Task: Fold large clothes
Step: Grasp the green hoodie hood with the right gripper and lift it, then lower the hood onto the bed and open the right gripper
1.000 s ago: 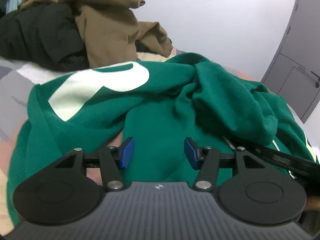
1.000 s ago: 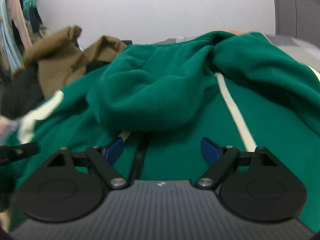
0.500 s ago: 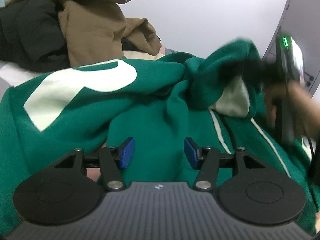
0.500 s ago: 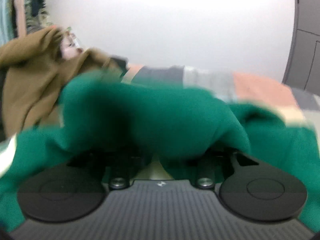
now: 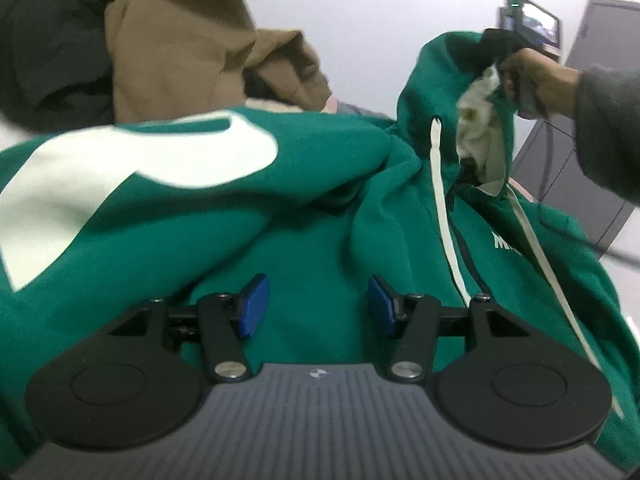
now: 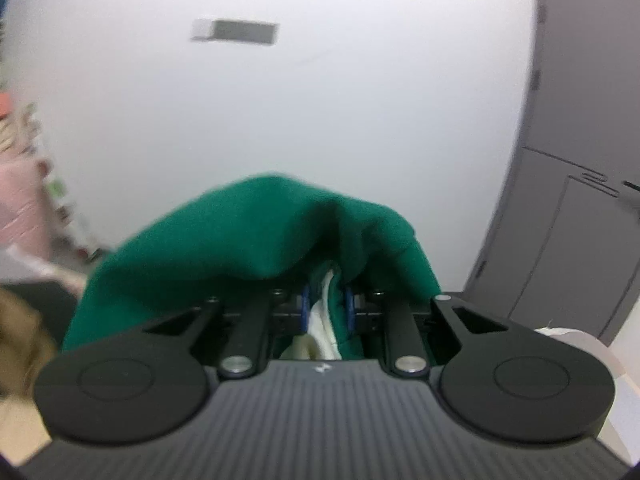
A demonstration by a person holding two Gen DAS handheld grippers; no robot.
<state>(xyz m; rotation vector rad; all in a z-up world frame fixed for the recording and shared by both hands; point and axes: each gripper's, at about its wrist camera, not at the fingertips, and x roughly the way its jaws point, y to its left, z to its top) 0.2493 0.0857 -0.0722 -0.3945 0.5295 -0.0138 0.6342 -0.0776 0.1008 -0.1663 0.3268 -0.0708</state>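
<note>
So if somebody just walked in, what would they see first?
Probably the big green hoodie, which fills most of the left view, with a huge cream shape printed on it at the left. Its hood is lifted at the upper right, pinched shut in the right tool, while the left tool waits open just above the green cloth. Behind, at the upper left, sits a heap of brown clothes.

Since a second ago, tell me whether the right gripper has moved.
Yes. The right gripper, shut on the green hoodie, has risen: in its own view the grey door and white wall replace the hoodie spread below.
</note>
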